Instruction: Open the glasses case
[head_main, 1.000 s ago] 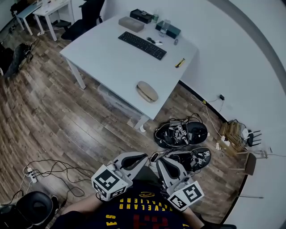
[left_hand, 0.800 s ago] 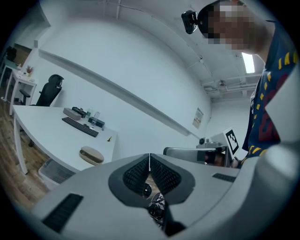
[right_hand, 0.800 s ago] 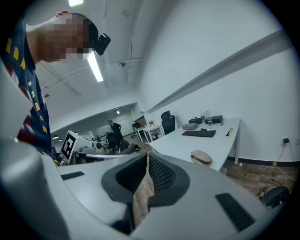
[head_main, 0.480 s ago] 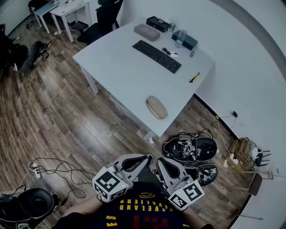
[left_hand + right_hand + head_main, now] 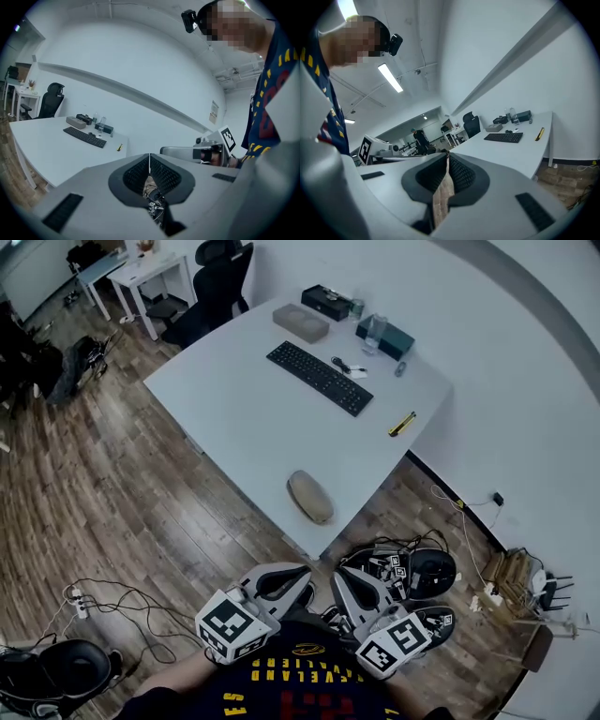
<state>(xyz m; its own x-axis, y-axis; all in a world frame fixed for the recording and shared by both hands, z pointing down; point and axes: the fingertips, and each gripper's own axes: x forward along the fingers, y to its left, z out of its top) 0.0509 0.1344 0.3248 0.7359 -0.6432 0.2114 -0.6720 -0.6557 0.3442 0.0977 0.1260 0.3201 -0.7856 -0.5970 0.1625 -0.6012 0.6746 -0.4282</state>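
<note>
The glasses case (image 5: 309, 497), centre frame, is too small for me to see its seam. I can't name the small items (image 5: 349, 368) beside the keyboard (image 5: 319, 378). The person's shirt (image 5: 291, 695) is cropped at the bottom edge.

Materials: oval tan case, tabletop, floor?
Oval tan glasses case: matte, likely fabric or leatherette over a hard shell; dull surface, no glare, rounded form. White tabletop: probably laminate; smooth, uniform. Brown plank floor: wood or wood-look laminate; visible grain and plank joints.
</note>
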